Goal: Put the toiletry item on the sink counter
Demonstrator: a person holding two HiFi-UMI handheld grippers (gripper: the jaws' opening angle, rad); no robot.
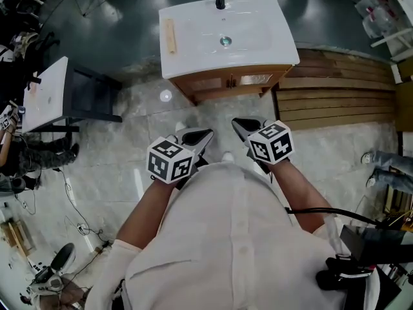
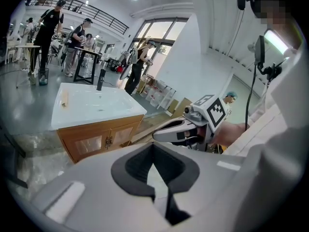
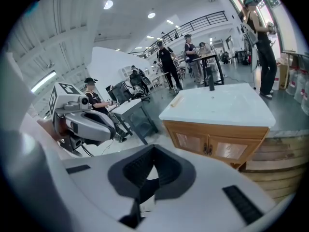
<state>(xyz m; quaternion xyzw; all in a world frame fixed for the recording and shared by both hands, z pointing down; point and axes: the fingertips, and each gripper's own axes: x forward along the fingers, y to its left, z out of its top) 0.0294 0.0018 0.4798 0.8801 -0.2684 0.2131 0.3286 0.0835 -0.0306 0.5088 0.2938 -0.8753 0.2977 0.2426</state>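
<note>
Slim pale-tan toiletry item [image 1: 170,35] lies flat on white ceramic sink counter [image 1: 193,53], near left rim. Long axis front-to-back, parallel to rim; which end leads, cannot tell. Left gripper [image 1: 205,134] and right gripper [image 1: 240,123]: jaws together, empty, well apart from counter. Risk: sideways nudge likely slides item off rim.

The left gripper [image 2: 153,148] has its jaws together, nothing between them. Beyond, the white sink counter [image 2: 104,111] tops a wooden cabinet [image 2: 96,140], a black faucet [image 2: 100,79] at its back; the right gripper [image 2: 159,134] hovers alongside
</note>
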